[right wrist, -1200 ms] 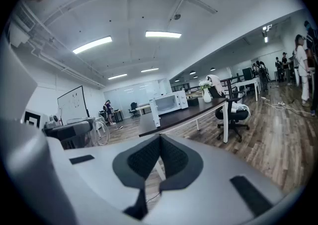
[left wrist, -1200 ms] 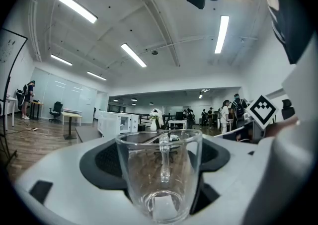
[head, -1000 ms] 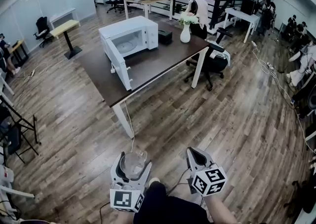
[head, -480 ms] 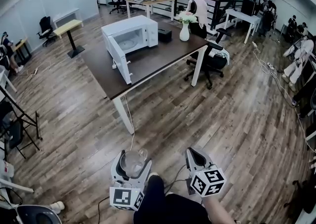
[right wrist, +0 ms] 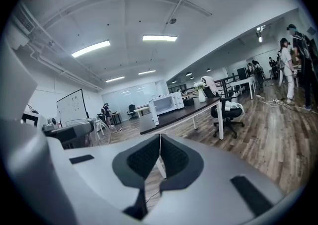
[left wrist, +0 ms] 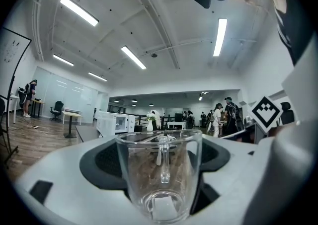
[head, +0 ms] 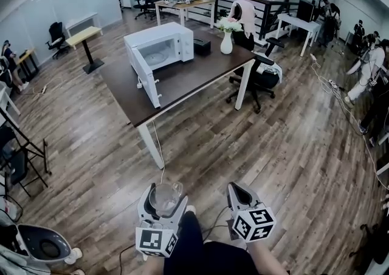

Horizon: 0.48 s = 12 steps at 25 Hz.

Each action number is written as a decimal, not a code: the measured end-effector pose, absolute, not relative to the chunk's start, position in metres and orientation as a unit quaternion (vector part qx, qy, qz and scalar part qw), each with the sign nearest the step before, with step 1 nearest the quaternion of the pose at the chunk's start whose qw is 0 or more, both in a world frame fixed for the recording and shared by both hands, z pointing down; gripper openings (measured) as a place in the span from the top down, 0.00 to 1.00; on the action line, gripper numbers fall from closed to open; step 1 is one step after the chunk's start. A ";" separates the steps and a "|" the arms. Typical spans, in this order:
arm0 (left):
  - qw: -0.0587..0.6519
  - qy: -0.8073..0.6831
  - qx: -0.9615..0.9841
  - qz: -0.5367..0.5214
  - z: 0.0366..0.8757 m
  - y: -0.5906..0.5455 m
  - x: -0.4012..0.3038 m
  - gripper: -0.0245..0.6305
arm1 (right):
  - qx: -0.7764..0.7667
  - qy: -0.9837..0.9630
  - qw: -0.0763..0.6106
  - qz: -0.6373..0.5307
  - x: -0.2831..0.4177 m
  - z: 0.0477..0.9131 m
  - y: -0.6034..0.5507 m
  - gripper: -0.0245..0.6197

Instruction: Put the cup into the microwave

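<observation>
The cup (head: 165,197) is clear glass with a handle. It stands upright between the jaws of my left gripper (head: 163,202), low in the head view, close to the person's body. In the left gripper view both pads press on the cup's sides, so that gripper is pinching the cup. The handle shows through the glass on the far side from the camera.

My right gripper (head: 242,193) sits just beside it to the right, at about the same height. The 2 are apart, not touching. In the right gripper view its 2 pads are pressed together along a thin seam.

Both grippers hang over the wood floor (head: 285,146), well apart from the table (head: 194,79).

The microwave (head: 164,46) is white and stands on the table's far left part. Its door (head: 146,78) is swung wide open toward the table's near edge, and the cavity shows a round plate inside.

A small black box (head: 203,46) sits just right of the microwave. A white vase (head: 227,42) with flowers stands near the table's far right corner. A thin cable (head: 160,149) hangs from the near edge down to the floor.

An office chair (head: 262,76) stands at the table's right side. More desks are behind it. People (head: 368,55) stand at the far right edge of the room.
</observation>
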<state>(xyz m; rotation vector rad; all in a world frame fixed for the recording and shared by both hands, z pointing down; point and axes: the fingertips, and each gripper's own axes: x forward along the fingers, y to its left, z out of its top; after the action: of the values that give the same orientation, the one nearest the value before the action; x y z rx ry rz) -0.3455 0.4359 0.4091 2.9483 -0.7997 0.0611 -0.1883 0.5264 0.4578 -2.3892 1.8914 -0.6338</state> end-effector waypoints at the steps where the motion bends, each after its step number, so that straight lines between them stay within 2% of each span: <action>1: 0.042 -0.260 0.965 0.021 0.409 0.432 -0.341 0.34 | -0.767 0.608 0.014 -0.204 -0.186 0.457 0.523 0.97; 12: 0.043 -0.251 0.967 0.018 0.404 0.368 -0.295 0.34 | -0.774 0.600 0.003 -0.201 -0.147 0.457 0.462 0.97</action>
<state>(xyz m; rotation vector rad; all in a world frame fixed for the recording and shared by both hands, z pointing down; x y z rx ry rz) -0.2950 0.3679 0.4042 2.9572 -0.7685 0.0552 -0.1475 0.4616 0.4573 -2.4265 1.8823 -0.6316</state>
